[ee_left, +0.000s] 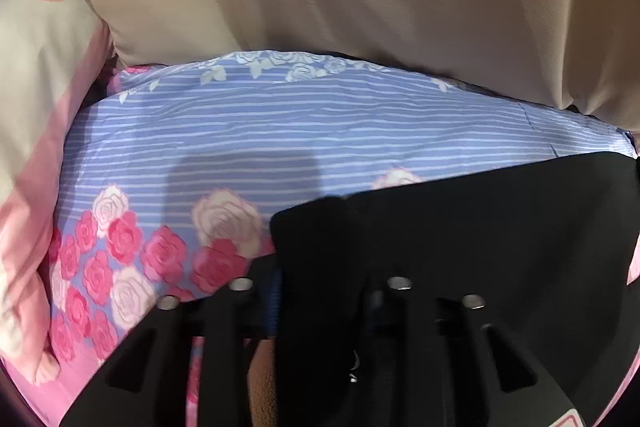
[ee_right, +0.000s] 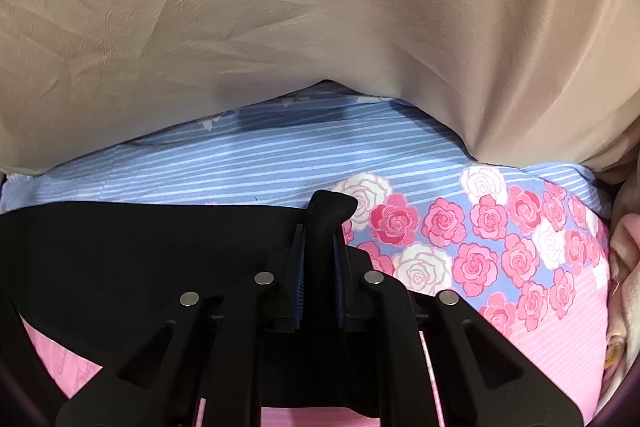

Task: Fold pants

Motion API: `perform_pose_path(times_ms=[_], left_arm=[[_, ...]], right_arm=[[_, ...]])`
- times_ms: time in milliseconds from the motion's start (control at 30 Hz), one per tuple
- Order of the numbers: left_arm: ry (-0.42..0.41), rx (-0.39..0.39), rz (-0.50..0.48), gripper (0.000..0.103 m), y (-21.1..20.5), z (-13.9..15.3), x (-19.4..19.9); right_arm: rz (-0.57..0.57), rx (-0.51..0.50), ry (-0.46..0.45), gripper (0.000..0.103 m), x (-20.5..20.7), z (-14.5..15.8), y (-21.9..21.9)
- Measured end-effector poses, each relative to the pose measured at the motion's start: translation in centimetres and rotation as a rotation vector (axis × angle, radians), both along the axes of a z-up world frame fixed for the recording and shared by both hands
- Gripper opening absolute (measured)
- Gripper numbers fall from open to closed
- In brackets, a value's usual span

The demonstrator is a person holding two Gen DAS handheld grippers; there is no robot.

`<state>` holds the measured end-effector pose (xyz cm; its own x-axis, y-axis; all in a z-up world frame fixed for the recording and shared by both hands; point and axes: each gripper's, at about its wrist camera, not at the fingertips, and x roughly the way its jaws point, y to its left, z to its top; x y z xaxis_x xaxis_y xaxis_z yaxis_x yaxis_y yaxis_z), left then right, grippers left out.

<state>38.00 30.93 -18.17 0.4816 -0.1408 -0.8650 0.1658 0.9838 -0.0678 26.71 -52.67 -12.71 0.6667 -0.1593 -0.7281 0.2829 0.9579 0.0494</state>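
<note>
The black pants (ee_left: 480,227) lie on a floral bed sheet and fill the lower right of the left wrist view. My left gripper (ee_left: 316,287) is shut on their near left corner. The cloth drapes over the right finger and hides it, and only the left finger's blue pad (ee_left: 273,301) shows. In the right wrist view the pants (ee_right: 140,247) stretch away to the left. My right gripper (ee_right: 320,259) is shut on their right edge, and a bunched tip of cloth (ee_right: 334,207) pokes up past the blue-padded fingers.
The sheet (ee_left: 280,131) is blue with white stripes and pink and white roses (ee_right: 480,227), turning pink near the front. A large beige cloth (ee_right: 280,7) bulges across the back in both views. A pink and cream pillow (ee_left: 36,107) lies at the left.
</note>
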Motion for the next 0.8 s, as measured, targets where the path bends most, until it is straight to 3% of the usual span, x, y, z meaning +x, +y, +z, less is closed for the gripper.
perform_pose_path(times_ms=[100,367,567,800], left_arm=[[-0.015,0.029,0.035,0.021,-0.4,0.4,-0.1],[-0.129,-0.052,0.125,0.021,1.6,5.2,-3.8],[-0.183,-0.064,0.118,0.021,1.5,8.9,-7.7],[-0.216,-0.071,0.077,0.021,1.9,13.0,-15.5]], right_arm=[[0.000,0.006,-0.008,0.011,-0.3,0.1,-0.1],[0.027,-0.006,-0.071,0.011,-3.9,3.0,-0.2],[0.078,-0.017,-0.137,0.011,-9.9,7.4,0.6],[0.139,-0.063,-0.153,0.011,-17.4,11.3,2.1]])
